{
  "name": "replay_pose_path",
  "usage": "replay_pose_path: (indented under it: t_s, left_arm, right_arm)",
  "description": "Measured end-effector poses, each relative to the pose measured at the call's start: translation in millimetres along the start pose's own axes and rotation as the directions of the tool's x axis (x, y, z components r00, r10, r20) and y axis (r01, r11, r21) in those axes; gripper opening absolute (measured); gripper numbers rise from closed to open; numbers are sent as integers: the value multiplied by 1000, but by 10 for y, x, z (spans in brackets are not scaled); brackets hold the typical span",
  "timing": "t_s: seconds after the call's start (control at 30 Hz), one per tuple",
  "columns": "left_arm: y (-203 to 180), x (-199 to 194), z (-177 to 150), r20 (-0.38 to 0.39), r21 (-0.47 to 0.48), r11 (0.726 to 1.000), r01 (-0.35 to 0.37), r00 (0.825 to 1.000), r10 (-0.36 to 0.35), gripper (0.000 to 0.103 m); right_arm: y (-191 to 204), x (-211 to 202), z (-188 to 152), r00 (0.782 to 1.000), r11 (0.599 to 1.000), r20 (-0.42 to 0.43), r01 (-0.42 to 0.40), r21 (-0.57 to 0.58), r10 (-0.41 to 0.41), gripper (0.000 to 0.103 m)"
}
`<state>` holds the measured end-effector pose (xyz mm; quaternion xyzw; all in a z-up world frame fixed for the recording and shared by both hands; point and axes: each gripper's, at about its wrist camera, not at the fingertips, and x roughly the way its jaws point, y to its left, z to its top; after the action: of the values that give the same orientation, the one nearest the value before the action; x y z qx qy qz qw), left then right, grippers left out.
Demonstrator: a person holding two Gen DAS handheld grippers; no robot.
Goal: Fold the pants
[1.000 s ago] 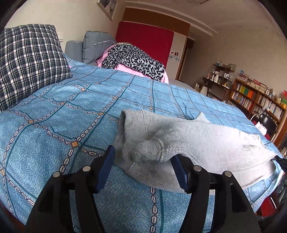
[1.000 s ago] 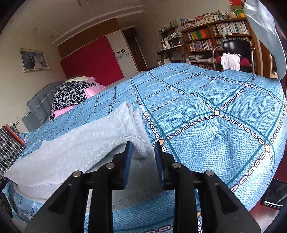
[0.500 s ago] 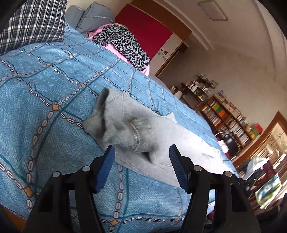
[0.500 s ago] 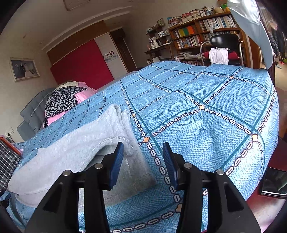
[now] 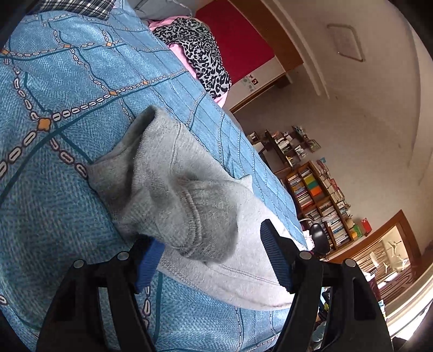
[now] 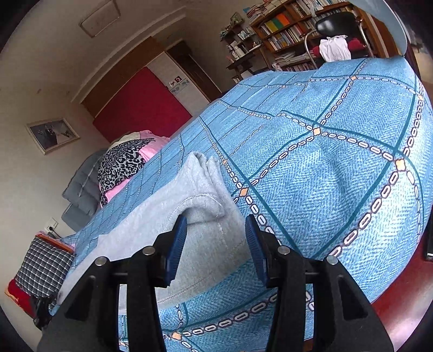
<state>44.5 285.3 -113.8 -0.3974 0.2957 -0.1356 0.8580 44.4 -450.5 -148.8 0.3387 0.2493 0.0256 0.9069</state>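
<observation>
Grey sweatpants (image 5: 173, 173) lie folded lengthwise on the blue patterned bedspread (image 5: 54, 81). My left gripper (image 5: 210, 234) is low over their bunched end, rolled to one side. Its jaws are opening, and the ribbed bunch sits between the blue pads without being pressed. In the right wrist view the other end of the pants (image 6: 151, 216) lies flat, with a folded corner on top. My right gripper (image 6: 216, 219) stands open astride that corner, its pads clear of the cloth.
A leopard-print and pink pile (image 5: 200, 51) lies at the far end of the bed, with a plaid pillow (image 6: 43, 265) beside it. Bookshelves (image 6: 292, 24) and a black chair (image 6: 335, 24) stand beyond the bed. The bed's edge runs just under both grippers.
The left gripper has rolled and sunk closer to the bunched end, with its jaws wider. The right jaws have spread apart from the pants' corner, and that gripper has rolled too.
</observation>
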Motion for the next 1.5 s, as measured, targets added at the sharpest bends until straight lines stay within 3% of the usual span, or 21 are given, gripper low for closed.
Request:
replay_pose_path:
  t_s: [0.1,0.17,0.27,0.5,0.57,0.63,0.7,0.8,1.03,1.17,1.33,1.4,1.5]
  left_arm:
    - [-40,39,48,-2,1,1000,0,1000,0,70]
    - [-58,57,77,-1,3,1000,-7,1000,7,70]
    - [-63,114,130,-5,-5,1000,-18,1000,18,70]
    - [-72,225,230,-12,-6,1000,-27,1000,27,70]
    - [-65,241,264,-7,-5,999,-37,999,37,65]
    - [-25,245,284,-4,-21,998,-56,998,56,51]
    - [25,261,323,-2,-45,997,-68,998,68,37]
    - [74,285,387,-5,-65,994,-84,996,84,26]
    - [-23,210,538,12,-35,995,-90,996,91,19]
    - [-42,87,475,10,6,994,-111,994,111,18]
    - [188,95,241,-66,20,984,-177,982,178,19]
    - [209,80,172,-53,36,983,-181,982,183,21]
    - [131,46,154,-29,76,974,-214,976,216,26]
  right_arm:
    - [106,53,-23,998,999,-27,-48,11,48,47]
    - [184,97,-12,995,995,-45,-91,27,92,58]
    - [269,207,36,988,988,-68,-135,77,140,61]
    - [270,581,150,988,982,-120,-77,171,98,61]
    - [264,632,183,990,981,-117,-58,183,81,55]
    - [290,657,218,991,984,-114,-47,169,67,43]
    - [347,670,244,993,991,-112,-24,131,39,17]
    - [434,654,279,996,998,-88,3,59,2,6]
    - [753,293,353,999,996,36,10,-86,-7,5]
    - [692,-25,294,996,993,84,47,-111,-38,5]
    - [293,62,1,989,987,-35,139,-77,-142,5]
    - [114,179,-119,983,987,-91,153,-45,-157,5]
    - [44,200,-165,986,989,-80,140,-44,-143,5]
